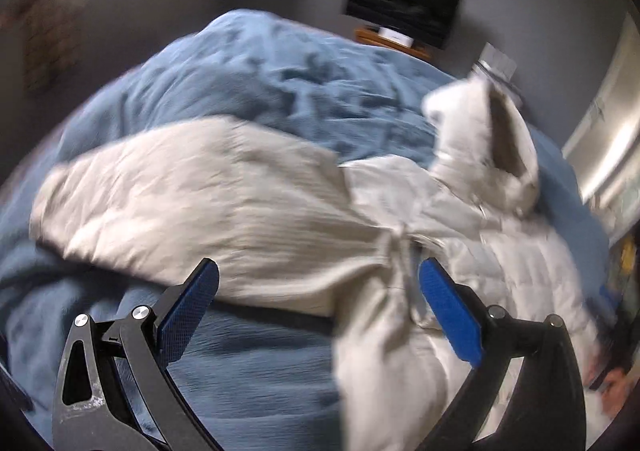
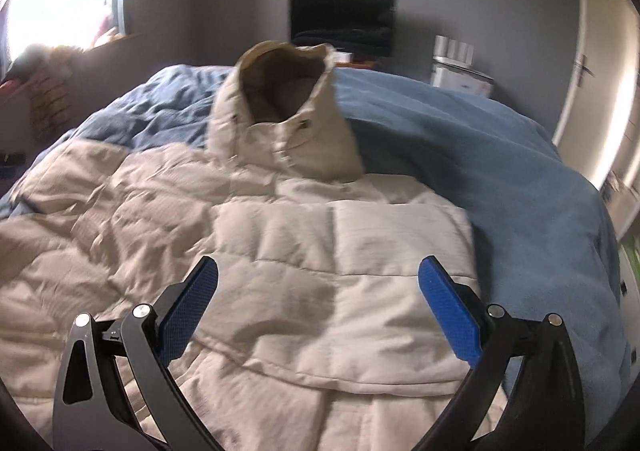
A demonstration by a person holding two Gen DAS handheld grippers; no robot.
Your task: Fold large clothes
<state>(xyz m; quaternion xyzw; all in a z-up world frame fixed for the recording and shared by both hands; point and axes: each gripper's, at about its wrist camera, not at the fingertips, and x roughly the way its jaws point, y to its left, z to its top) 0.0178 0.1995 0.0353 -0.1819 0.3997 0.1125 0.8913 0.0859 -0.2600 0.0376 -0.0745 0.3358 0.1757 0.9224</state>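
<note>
Jacket, cream, quilted and hooded (image 2: 304, 251), lay spread flat on a blue bedspread (image 2: 500, 179), ready for folding. Left gripper (image 1: 318, 307) and right gripper (image 2: 318, 307) hovered above it, jaws spread wide, holding nothing.

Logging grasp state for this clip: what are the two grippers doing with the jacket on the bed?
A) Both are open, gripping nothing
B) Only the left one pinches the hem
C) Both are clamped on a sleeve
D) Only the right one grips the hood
A: the left gripper and right gripper both show jaws spread wide over the cream puffer jacket, with no fabric pinched between them.
</note>
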